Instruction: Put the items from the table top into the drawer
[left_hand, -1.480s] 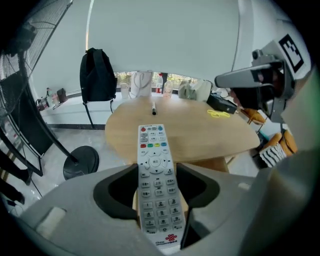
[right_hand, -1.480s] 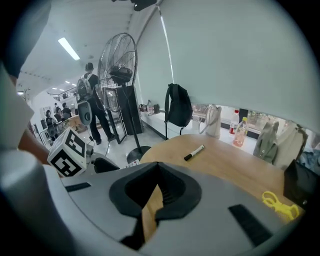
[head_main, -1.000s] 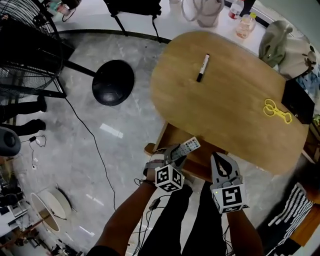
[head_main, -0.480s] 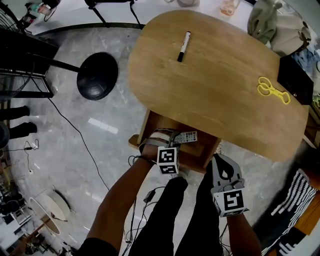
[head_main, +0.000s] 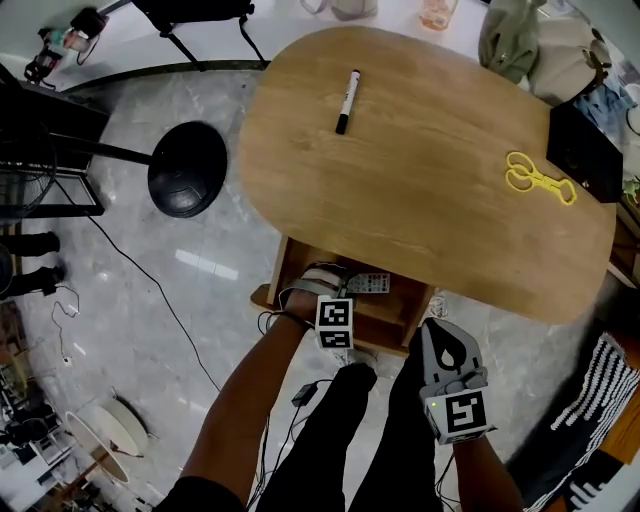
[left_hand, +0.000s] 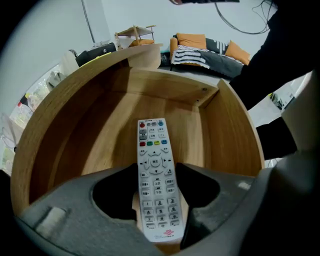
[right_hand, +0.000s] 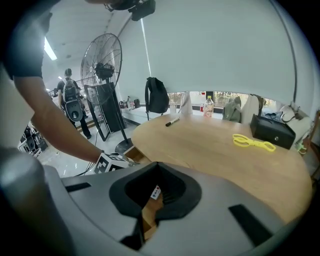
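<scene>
Gripping one white remote (left_hand: 153, 150) by its long sides, I am holding my left tool (left_hand: 155, 172) down inside the open drawer (left_hand: 90, 125), its jaws standing fairly wide with a pad pressing on each edge of the remote. The remote's button face is pointing up at the camera and its far end is reaching toward the drawer's back wall; I cannot tell whether it is resting on the drawer floor.

I am keeping my right tool (head_main: 441, 335) at the lower right of the head view, just outside the drawer's front, with its jaws together and nothing between them.

Counting what is lying on the table (head_main: 420, 220): one black marker (head_main: 346, 88) is sitting at the upper middle of the head view, one pair of yellow scissors (head_main: 538, 178) is lying toward the right edge, and one black box (head_main: 583, 152) is standing just beyond the scissors. One drawer is hanging open under the table's near edge, and one remote is inside it, in my left tool.
</scene>
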